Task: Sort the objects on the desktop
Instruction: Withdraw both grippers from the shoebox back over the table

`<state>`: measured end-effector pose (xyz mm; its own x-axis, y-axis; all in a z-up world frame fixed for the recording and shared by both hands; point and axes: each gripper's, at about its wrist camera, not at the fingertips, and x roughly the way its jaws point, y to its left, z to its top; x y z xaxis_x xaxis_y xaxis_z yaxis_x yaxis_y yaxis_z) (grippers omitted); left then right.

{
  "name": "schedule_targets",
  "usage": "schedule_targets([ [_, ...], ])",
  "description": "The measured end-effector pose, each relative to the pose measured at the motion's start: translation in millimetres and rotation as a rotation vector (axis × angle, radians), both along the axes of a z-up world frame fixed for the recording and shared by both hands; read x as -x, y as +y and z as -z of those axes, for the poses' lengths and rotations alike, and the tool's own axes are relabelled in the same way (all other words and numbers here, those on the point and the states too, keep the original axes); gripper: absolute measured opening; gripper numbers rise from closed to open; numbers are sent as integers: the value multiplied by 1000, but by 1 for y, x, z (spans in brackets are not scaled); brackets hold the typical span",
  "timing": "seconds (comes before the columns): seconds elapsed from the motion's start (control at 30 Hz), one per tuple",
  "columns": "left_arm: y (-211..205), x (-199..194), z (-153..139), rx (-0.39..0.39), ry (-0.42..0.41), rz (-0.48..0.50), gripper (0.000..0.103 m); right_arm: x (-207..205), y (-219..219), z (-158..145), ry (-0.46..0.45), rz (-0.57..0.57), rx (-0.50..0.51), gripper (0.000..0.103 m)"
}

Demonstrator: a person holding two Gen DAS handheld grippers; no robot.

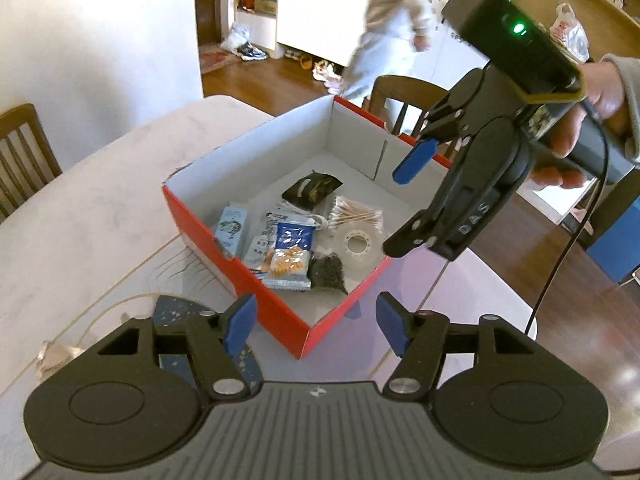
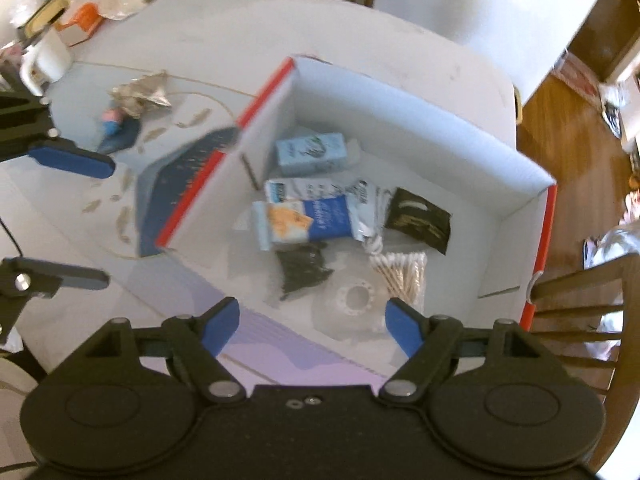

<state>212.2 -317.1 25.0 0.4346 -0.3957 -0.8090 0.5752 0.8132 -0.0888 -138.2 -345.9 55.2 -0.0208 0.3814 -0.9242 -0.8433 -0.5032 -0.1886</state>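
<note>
A red box point(image 1: 248, 280) with white inner walls point(image 2: 440, 128) stands on the table and holds several items. Among them are a pale blue carton point(image 1: 232, 228) point(image 2: 312, 152), a blue cracker packet point(image 1: 290, 252) point(image 2: 304, 224), a black sachet point(image 1: 312, 190) point(image 2: 418, 220), cotton swabs point(image 1: 354, 216) point(image 2: 400, 276), a clear tape roll point(image 1: 358, 244) point(image 2: 354, 304) and a dark tea pouch point(image 1: 328, 276) point(image 2: 302, 272). My left gripper point(image 1: 316, 326) point(image 2: 92, 220) is open and empty at the box's near corner. My right gripper point(image 2: 312, 320) point(image 1: 404, 204), held by a hand, hovers open and empty above the tape roll.
A crumpled silver wrapper point(image 2: 140, 92) and a small pink-and-blue object point(image 2: 112, 120) lie on the patterned mat left of the box. A white mug point(image 2: 44, 56) and an orange-white carton point(image 2: 80, 24) stand further back. Wooden chairs point(image 1: 24, 152) point(image 2: 580, 312) border the table. A person point(image 1: 384, 28) walks behind.
</note>
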Motion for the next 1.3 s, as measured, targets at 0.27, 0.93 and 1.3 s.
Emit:
schedule_targets([
  [0.27,38,38,-9,-11,-8,-48,65,35,-36,-8,0,-69,-50,81],
  [0.93,175,121,-3,-16,-1,-283,65,158,-95,13,49,-195,-88,83],
  [1.3,247,140,18,-15,26,-381,65,209,-89,27,79,-168,-110,83],
])
